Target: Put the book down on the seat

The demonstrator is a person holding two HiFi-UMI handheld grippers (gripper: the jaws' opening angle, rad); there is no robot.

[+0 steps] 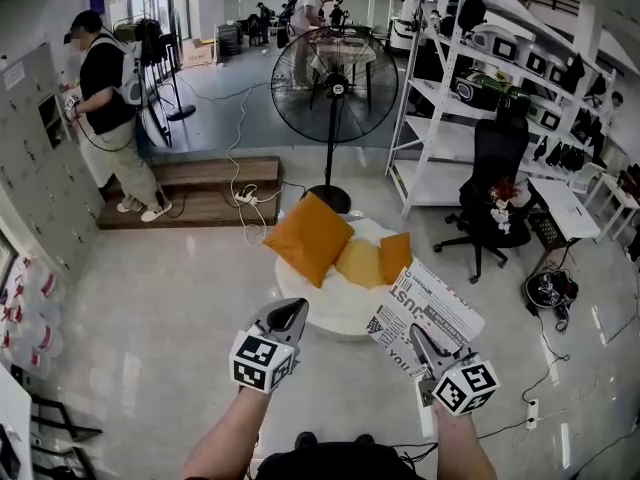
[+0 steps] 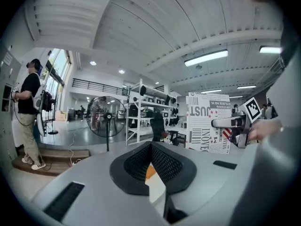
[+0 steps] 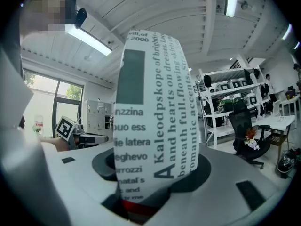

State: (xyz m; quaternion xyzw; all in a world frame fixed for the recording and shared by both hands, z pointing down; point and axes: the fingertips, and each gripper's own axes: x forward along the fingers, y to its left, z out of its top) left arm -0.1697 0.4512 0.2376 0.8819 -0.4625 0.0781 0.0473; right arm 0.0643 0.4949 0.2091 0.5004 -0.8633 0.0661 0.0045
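The right gripper is clamped on the lower edge of the book, which is in the air just beside the white seat. The book seems stiff and light, with a smooth cover that may slip. The left gripper has its jaws together and holds nothing.

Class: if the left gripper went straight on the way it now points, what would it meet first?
Probably the large orange cushion on the white round seat: the left gripper aims at it in the head view, and orange shows beyond its jaws in its own view. Depth is unclear.
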